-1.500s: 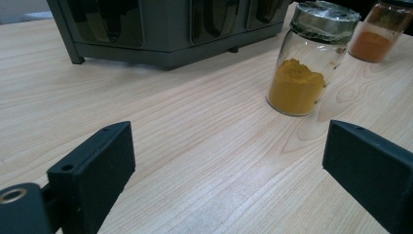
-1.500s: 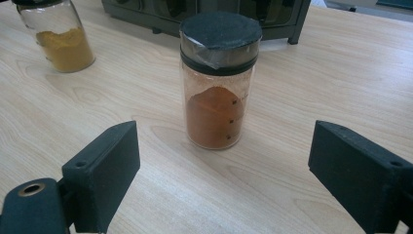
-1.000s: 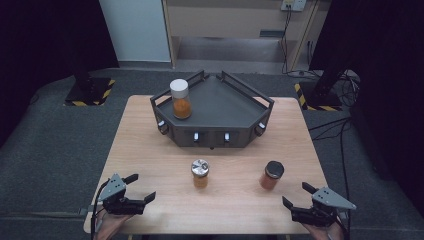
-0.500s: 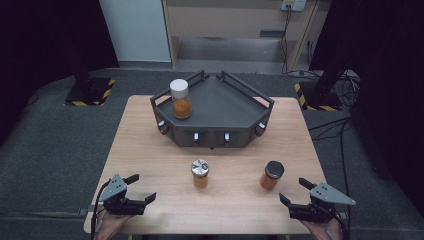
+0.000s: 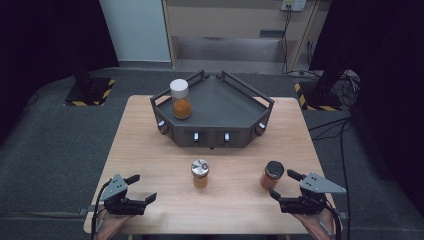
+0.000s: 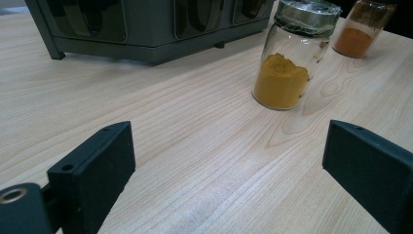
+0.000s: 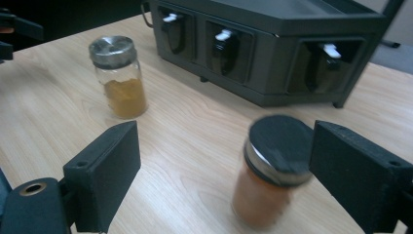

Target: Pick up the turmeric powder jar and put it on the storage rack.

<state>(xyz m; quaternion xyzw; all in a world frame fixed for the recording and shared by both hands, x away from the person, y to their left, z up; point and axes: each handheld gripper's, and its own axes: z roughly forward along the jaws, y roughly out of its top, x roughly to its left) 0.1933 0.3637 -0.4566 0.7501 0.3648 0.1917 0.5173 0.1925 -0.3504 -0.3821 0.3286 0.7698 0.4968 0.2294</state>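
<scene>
Black-lidded jar (image 7: 272, 178) upright, between right gripper's (image 7: 221, 178) spread jaws

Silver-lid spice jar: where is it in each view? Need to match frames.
High view: the silver-lid jar stands at table centre, in front of the dark tray.
Left gripper view: upper right, beyond the open jaws, with the black-lid jar behind it.
Right gripper view: upper left, left of the tray.
Shared landmark: the tray's front wall with its recessed knobs.
</scene>
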